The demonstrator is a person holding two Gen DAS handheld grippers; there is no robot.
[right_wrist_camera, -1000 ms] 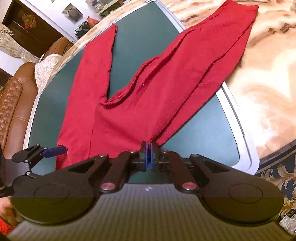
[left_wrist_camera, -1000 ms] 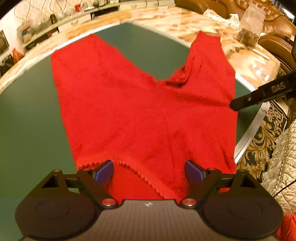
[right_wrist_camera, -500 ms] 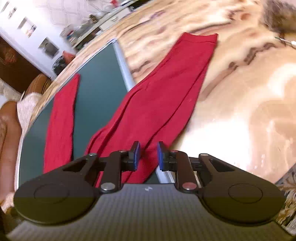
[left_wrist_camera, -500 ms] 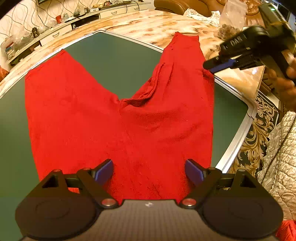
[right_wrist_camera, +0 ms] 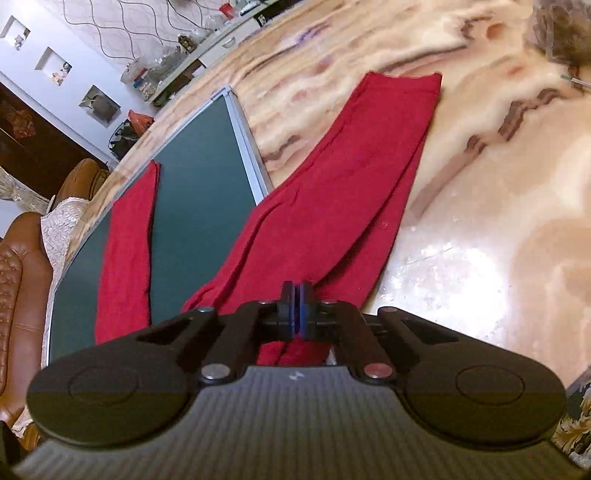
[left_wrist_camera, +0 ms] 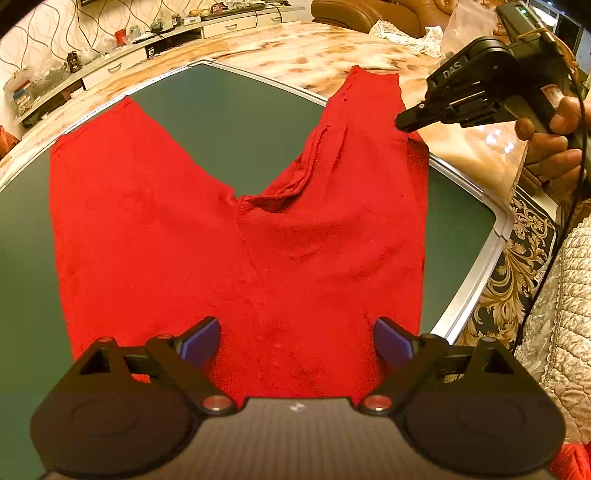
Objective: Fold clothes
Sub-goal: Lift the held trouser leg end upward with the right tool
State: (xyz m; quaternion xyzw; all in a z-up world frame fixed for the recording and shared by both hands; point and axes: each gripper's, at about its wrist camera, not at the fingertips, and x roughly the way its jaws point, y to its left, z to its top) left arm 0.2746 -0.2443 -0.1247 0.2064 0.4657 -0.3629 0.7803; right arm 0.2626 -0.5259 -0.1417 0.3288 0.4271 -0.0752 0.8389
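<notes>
Red knit trousers [left_wrist_camera: 236,236] lie flat on a green mat [left_wrist_camera: 229,118], legs spread in a V pointing away; the right leg [right_wrist_camera: 354,177] runs past the mat's rim onto the marble table. My left gripper [left_wrist_camera: 295,339] is open, hovering over the waist end. My right gripper [right_wrist_camera: 295,306] is shut on the outer edge of the right leg; in the left wrist view it [left_wrist_camera: 406,120] touches that leg's far right edge.
The mat's metal rim [left_wrist_camera: 469,266] runs along the right, with marble tabletop [right_wrist_camera: 480,236] beyond it. A plastic bag [left_wrist_camera: 465,26] and leather sofa sit at the back right. A quilted cloth [left_wrist_camera: 565,295] hangs at the right.
My right gripper moved from the trousers' hip up along the right leg, opened briefly, then shut on the leg's edge. The left gripper drew back from the waistband, staying open.
</notes>
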